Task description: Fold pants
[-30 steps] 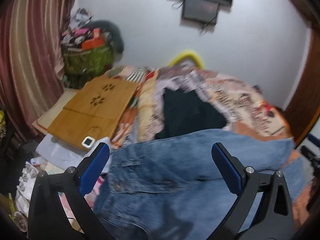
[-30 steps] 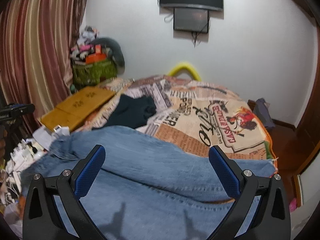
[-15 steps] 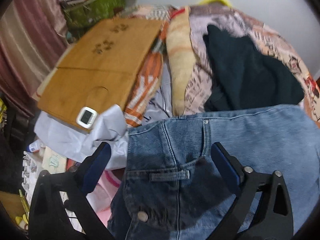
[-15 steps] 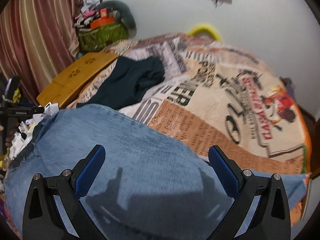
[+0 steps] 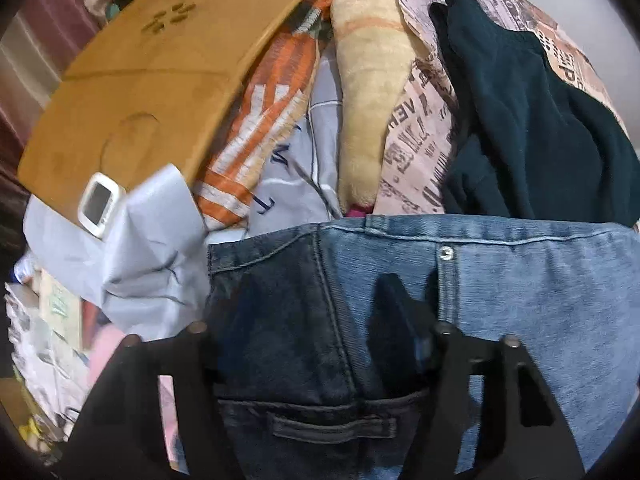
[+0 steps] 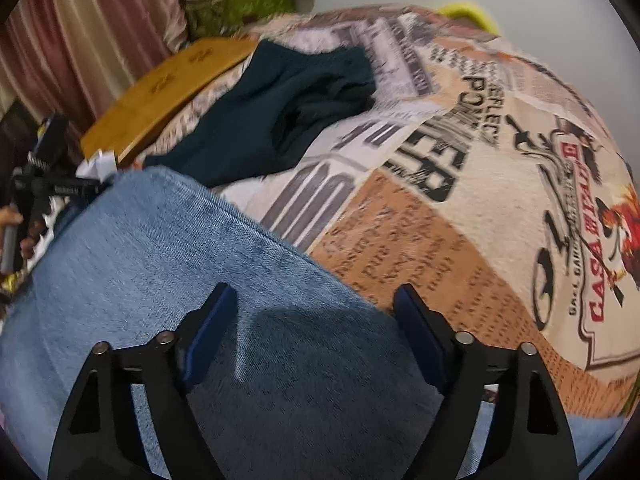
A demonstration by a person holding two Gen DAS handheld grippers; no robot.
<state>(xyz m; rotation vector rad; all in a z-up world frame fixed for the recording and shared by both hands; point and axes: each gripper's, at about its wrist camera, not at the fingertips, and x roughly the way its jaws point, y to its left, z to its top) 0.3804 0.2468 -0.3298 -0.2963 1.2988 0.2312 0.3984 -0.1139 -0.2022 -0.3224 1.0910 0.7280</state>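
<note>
Jeans (image 5: 520,280) lie on the printed blanket (image 6: 500,220), no containers visible.

Jeans (image 5: 520,280): we find them at the bed's (image 6: 480,208) near edge.
Dark garment (image 5: 540,120): on the bed behind the jeans.
Wooden board (image 5: 152,80): at the left edge.
Small device (image 5: 98,204): on the board's near corner.
</note>
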